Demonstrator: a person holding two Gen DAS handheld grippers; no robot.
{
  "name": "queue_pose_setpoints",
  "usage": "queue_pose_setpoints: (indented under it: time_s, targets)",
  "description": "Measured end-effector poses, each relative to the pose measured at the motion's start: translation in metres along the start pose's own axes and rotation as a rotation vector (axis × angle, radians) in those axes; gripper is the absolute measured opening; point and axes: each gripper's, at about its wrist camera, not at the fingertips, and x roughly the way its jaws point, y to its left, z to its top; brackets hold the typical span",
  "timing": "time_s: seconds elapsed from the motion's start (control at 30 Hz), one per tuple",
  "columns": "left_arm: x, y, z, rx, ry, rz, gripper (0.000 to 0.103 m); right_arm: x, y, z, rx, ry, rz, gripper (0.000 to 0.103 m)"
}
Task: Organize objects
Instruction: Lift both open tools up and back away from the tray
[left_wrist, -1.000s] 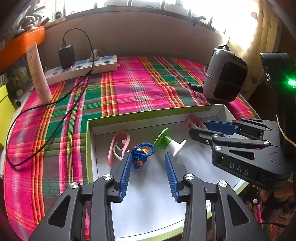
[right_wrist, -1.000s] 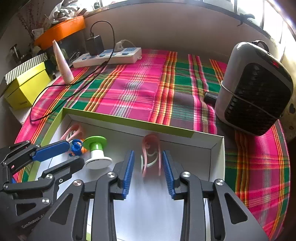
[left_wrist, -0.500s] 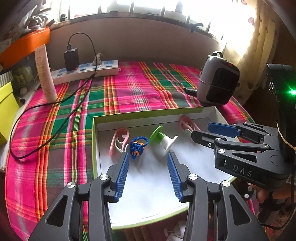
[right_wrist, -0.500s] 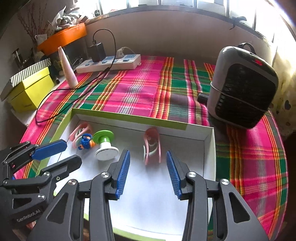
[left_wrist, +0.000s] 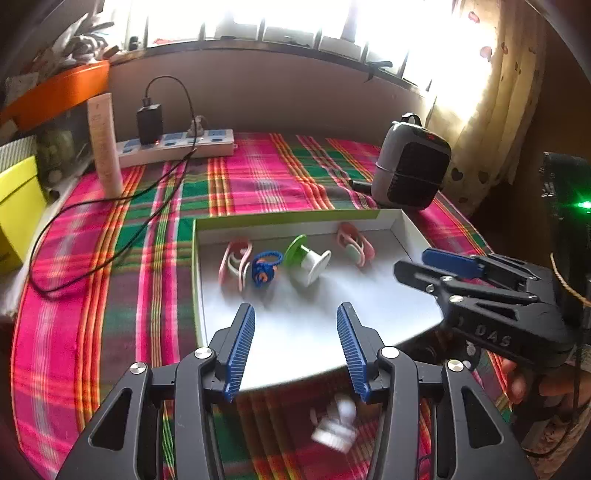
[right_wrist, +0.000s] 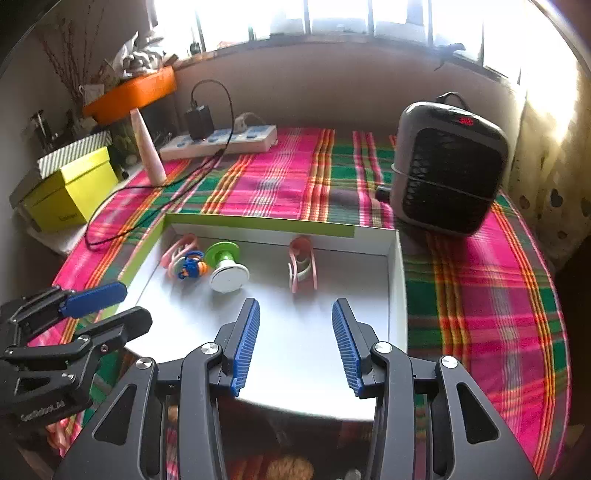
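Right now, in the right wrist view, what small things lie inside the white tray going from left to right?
Pink plastic clip → small blue and orange toy → green and white plastic spool → second pink plastic clip, lying apart from the others on the white tray.

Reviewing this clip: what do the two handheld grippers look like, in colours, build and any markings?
Both match: the left gripper and the right gripper have black plastic frames with triangular cut-outs and silver screw heads, and their jaws carry blue ribbed pads. Seen from the left wrist, the right gripper's side bears embossed letters reading "DAS", with a green light glowing on the black unit behind it. The lettering on the left gripper's side is too blurred to read.
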Motion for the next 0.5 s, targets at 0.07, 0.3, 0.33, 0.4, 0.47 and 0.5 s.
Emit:
queue_pose_setpoints:
  time_s: [0.07,0.3,0.33,0.4,0.47,0.5]
  targets:
    - [-0.005,-0.001,-0.005,-0.001,-0.004,-0.009,0.045,-0.008,-0.001,-0.005,0.001,-0.015,-0.008,0.042]
    - [-0.022,-0.004,-0.025,-0.007,-0.006,-0.035,0.046,-0.027,-0.002,-0.024,-0.006,-0.044,-0.039,0.042]
    - [-0.023,-0.005,-0.028,-0.004,-0.007,-0.038,0.046,-0.028,-0.002,-0.027,-0.004,-0.046,-0.042,0.042]
    - [-0.025,-0.006,-0.033,0.001,0.001,-0.037,0.046,-0.031,-0.002,-0.033,0.002,-0.048,-0.053,0.042]
    - [-0.025,-0.006,-0.037,-0.001,0.007,-0.043,0.046,-0.035,-0.002,-0.039,0.002,-0.050,-0.054,0.042]
    - [-0.026,-0.007,-0.039,-0.004,0.008,-0.047,0.046,-0.037,-0.002,-0.042,0.002,-0.053,-0.055,0.042]
